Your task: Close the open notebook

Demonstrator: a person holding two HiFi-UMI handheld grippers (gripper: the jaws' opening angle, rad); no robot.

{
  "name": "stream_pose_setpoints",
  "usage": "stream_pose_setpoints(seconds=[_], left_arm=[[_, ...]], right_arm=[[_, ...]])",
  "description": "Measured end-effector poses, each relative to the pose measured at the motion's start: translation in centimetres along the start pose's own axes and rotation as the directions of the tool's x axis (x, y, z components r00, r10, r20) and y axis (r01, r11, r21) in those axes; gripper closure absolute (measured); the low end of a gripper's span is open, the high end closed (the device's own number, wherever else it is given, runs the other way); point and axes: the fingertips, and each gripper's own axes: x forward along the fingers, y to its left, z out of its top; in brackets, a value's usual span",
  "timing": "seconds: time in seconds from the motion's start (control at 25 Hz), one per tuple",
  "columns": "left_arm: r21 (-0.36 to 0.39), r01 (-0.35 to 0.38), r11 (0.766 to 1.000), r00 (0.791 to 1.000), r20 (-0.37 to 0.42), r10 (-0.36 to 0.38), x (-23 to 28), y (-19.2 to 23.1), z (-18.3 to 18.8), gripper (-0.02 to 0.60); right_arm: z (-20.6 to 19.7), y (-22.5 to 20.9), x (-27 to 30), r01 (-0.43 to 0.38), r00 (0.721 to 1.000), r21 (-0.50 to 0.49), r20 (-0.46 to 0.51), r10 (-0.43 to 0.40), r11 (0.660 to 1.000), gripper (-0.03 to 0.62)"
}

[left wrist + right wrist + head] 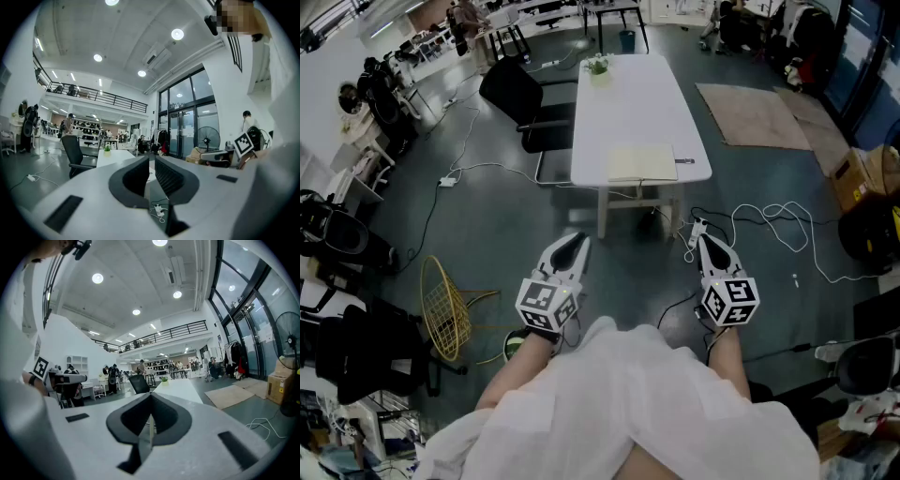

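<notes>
The open notebook (642,163) lies flat with pale pages up near the front edge of a long white table (637,103), a pen (687,161) just to its right. Both grippers hang over the floor, well short of the table. My left gripper (575,239) points at the table's front left corner; in the left gripper view (152,161) its jaws stand a narrow gap apart with nothing between them. My right gripper (701,239) is level with it on the right, and in the right gripper view (150,401) its pads meet, empty.
A small potted plant (598,65) stands at the table's far end. A black office chair (530,103) is at the table's left side. A power strip with cables (698,228) lies by the table legs, a yellow wire basket (445,307) at the left, a brown mat (750,115) at the right.
</notes>
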Motion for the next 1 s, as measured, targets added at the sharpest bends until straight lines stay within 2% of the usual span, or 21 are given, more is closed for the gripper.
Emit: stream_pose_setpoints(seconds=[0.44,0.72,1.0], left_arm=[[0.0,0.001,1.0,1.0,0.013,-0.001,0.8,-1.0,0.2,0.546],[0.006,-0.009,1.0,1.0,0.009,0.009,0.6,-2.6,0.0,0.545],[0.014,-0.016,1.0,1.0,-0.023,0.017,1.4,-2.7,-1.6,0.545]], right_arm=[[0.8,-1.0,0.0,-0.007,1.0,-0.036,0.023,0.008,0.999,0.594],[0.2,-2.4,-1.4,-0.032,0.999,0.045,0.043,0.03,0.998,0.591],[-0.9,-3.3,-0.2,-0.043,0.999,-0.003,0.001,0.043,0.999,0.589]])
